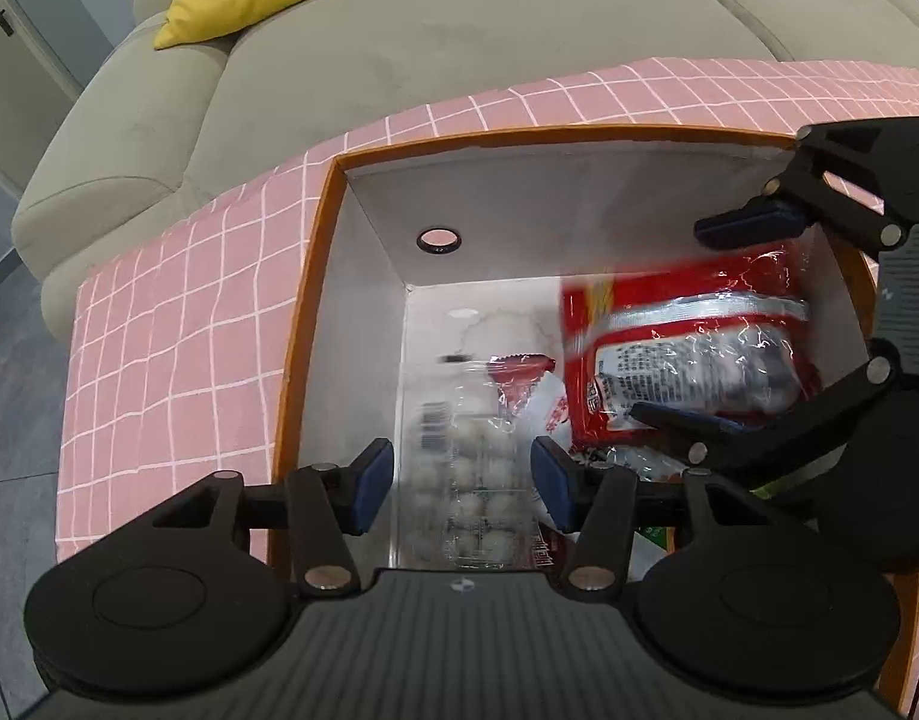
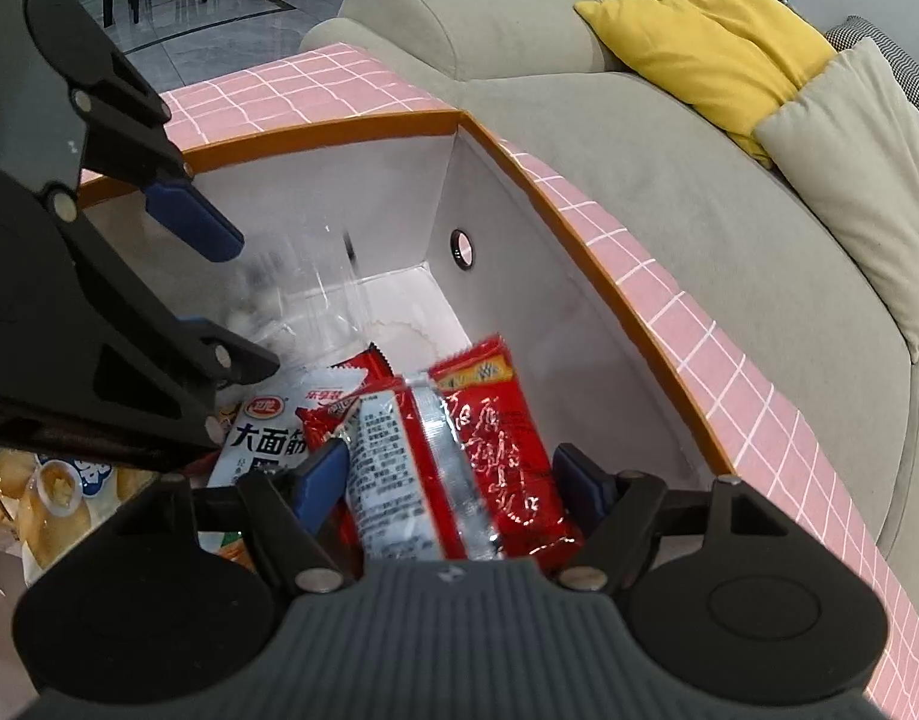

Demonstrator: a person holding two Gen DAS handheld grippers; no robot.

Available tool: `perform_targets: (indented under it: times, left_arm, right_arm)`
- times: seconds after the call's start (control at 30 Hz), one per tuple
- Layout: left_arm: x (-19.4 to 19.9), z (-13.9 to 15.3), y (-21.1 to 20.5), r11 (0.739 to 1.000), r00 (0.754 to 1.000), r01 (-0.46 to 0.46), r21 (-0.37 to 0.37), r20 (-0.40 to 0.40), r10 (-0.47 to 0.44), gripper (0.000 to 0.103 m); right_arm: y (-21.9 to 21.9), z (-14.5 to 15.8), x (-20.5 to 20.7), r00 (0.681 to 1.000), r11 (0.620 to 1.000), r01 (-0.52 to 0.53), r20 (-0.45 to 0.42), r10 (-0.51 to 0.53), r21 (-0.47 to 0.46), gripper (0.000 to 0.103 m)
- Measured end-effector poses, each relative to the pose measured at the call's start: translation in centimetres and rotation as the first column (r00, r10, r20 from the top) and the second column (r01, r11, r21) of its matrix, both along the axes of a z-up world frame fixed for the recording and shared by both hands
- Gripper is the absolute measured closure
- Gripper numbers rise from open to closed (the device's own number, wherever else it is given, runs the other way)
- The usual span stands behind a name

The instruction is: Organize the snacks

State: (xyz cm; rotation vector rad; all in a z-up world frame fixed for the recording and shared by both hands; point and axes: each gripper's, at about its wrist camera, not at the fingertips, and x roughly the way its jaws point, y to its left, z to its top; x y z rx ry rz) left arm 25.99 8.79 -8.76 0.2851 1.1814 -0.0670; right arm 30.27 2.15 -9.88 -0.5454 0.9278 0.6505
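Observation:
A pink grid-patterned storage box (image 1: 177,324) with an orange rim and grey inside stands in front of a sofa; it also shows in the right wrist view (image 2: 669,306). My left gripper (image 1: 462,480) is open above a clear packet of white balls (image 1: 477,480), which looks blurred as if falling. My right gripper (image 2: 453,483) is open over a red snack packet (image 2: 459,468) lying in the box. The right gripper shows in the left wrist view (image 1: 717,324), and the left gripper shows in the right wrist view (image 2: 243,306).
Other snack packets lie in the box: a white packet with black characters (image 2: 261,438) and small red ones (image 1: 519,378). More snacks (image 2: 45,492) lie at the lower left. A beige sofa (image 1: 399,30) with a yellow cushion (image 2: 705,30) stands behind the box.

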Motion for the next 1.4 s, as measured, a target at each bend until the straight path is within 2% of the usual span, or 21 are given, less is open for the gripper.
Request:
perform_targets:
  times: [0.1,0.33,0.57,0.77,0.9,1.0,1.23,1.4]
  left_arm:
    - [-0.2,0.6,0.3,1.0,1.0,-0.01,-0.007,0.012,0.01,0.037]
    - [-1.4,3.2,0.5,0.999,0.998,-0.018,-0.05,0.063,0.021,0.032]
    - [-3.3,6.3,0.2,0.997,0.992,0.0,-0.076,0.126,0.01,0.032]
    - [-5.6,9.1,0.0,0.994,0.982,0.038,-0.106,0.189,-0.017,0.032]
    - [-7.7,11.1,-0.7,0.994,0.959,0.067,-0.083,0.281,-0.041,0.042]
    - [-9.5,12.4,-1.2,0.996,0.926,0.072,-0.057,0.374,-0.046,0.042]
    - [-12.8,14.4,-2.8,0.983,0.868,0.175,-0.054,0.48,-0.128,0.042]
    - [-14.8,15.1,-3.3,0.992,0.856,0.075,-0.105,0.517,-0.01,0.04]
  right_arm:
    - [-0.1,0.4,0.0,1.0,1.0,0.016,0.016,-0.016,0.0,0.016]
    - [-1.4,2.3,0.2,0.996,0.996,0.082,0.02,-0.082,0.017,0.011]
    - [-3.1,6.0,-0.8,0.988,0.985,0.147,0.041,-0.151,0.094,0.006]
    - [-5.3,9.4,-4.2,0.97,0.963,0.199,0.1,-0.219,0.181,0.004]
    - [-7.1,10.7,-6.6,0.954,0.945,0.238,0.128,-0.271,0.224,0.004]
    - [-8.4,11.7,-8.5,0.942,0.925,0.267,0.128,-0.309,0.27,0.004]
    - [-11.1,13.8,-13.2,0.906,0.868,0.334,0.129,-0.404,0.368,0.004]
    - [-12.8,14.6,-16.4,0.874,0.811,0.395,0.096,-0.477,0.432,0.004]
